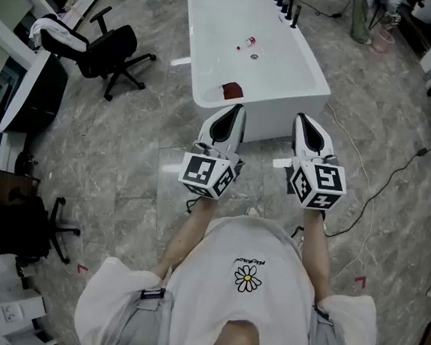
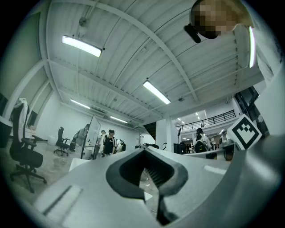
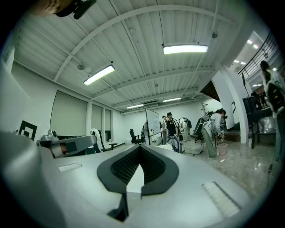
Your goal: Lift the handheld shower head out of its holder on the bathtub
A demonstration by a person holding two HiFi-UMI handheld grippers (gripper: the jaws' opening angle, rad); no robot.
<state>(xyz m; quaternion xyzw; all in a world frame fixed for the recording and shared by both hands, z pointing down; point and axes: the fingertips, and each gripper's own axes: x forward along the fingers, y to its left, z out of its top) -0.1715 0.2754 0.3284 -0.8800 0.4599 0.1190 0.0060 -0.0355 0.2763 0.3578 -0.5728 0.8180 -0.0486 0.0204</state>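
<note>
Both closed and empty, left gripper (image 1: 236,111) and right gripper (image 1: 303,120) should be carried to the bathtub (image 1: 196,22) at twelve o'clock, jaws opened before its far-rim fittings (image 1: 288,4).

Left tongs (image 1: 238,110) and right tongs (image 1: 300,120) hovering side by side in front of torso, near each other, both pointing forward and tilting upward. Jaws of each pressing together at tips, gripping nothing. Left forearm (image 1: 187,238) and right forearm (image 1: 318,248), both bare, reaching forward, roughly parallel.
</note>
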